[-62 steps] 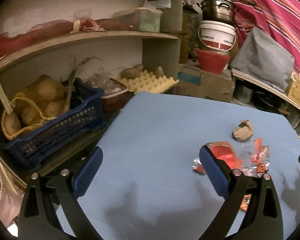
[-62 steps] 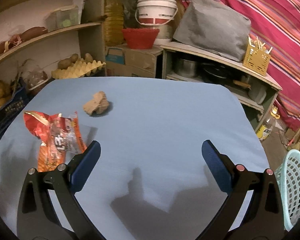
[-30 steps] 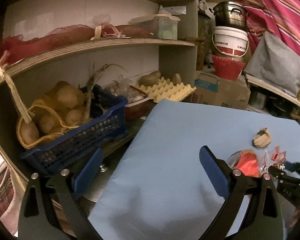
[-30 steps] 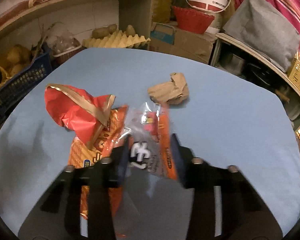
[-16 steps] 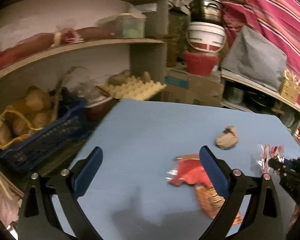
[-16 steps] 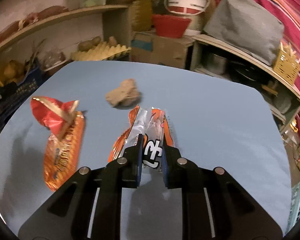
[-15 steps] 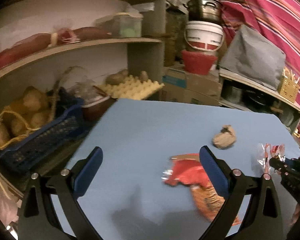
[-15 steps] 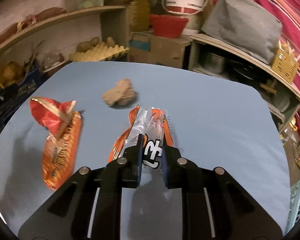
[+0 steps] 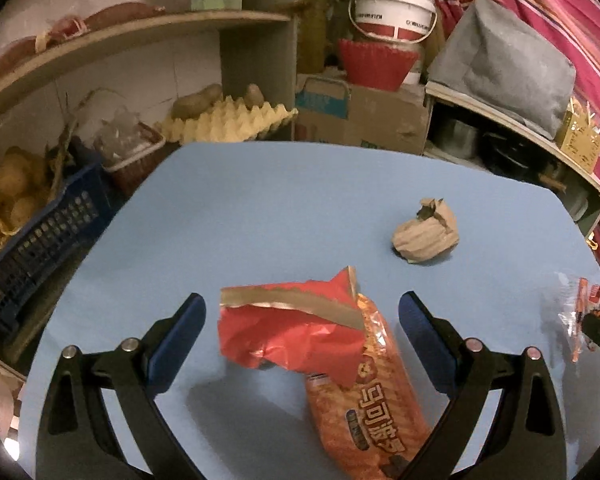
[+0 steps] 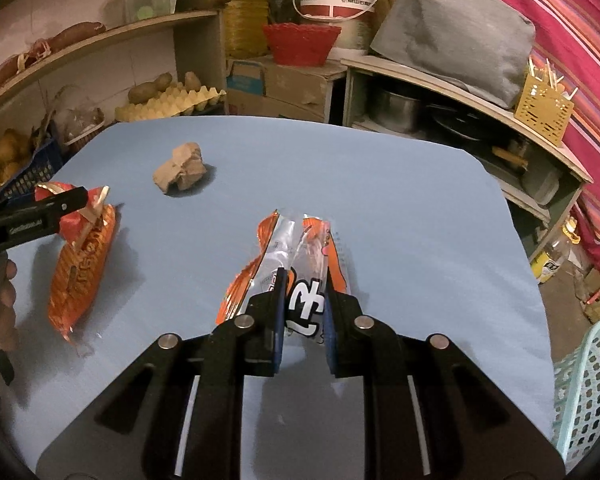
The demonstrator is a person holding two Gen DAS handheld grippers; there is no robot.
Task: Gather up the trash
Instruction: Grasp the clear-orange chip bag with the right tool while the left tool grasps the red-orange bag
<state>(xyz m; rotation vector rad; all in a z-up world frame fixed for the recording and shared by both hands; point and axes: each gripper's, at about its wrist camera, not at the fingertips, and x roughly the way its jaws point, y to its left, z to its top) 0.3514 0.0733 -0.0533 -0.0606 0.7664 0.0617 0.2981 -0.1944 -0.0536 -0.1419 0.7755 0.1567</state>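
Note:
My right gripper (image 10: 303, 280) is shut on a clear and orange plastic wrapper (image 10: 300, 256) and holds it above the blue table (image 10: 380, 200). That wrapper also shows at the right edge of the left wrist view (image 9: 580, 308). My left gripper (image 9: 302, 312) is open and hangs over a torn orange-red chip bag (image 9: 324, 344) that lies on the table between its fingers. The chip bag also shows in the right wrist view (image 10: 80, 264). A crumpled brown paper ball (image 9: 426, 236) lies on the table beyond the bag, and shows in the right wrist view (image 10: 180, 168) too.
A light green mesh basket (image 10: 588, 392) stands off the table's right edge. Shelves with a blue crate of potatoes (image 9: 32, 220), an egg tray (image 9: 228, 122), a cardboard box (image 9: 364, 116), a red bowl (image 9: 376, 62) and a white bucket (image 9: 392, 10) ring the far side.
My left gripper has swung in over the chip bag, which now lies between its open fingers. My right gripper closed on the plastic wrapper a second ago and keeps hold of it.

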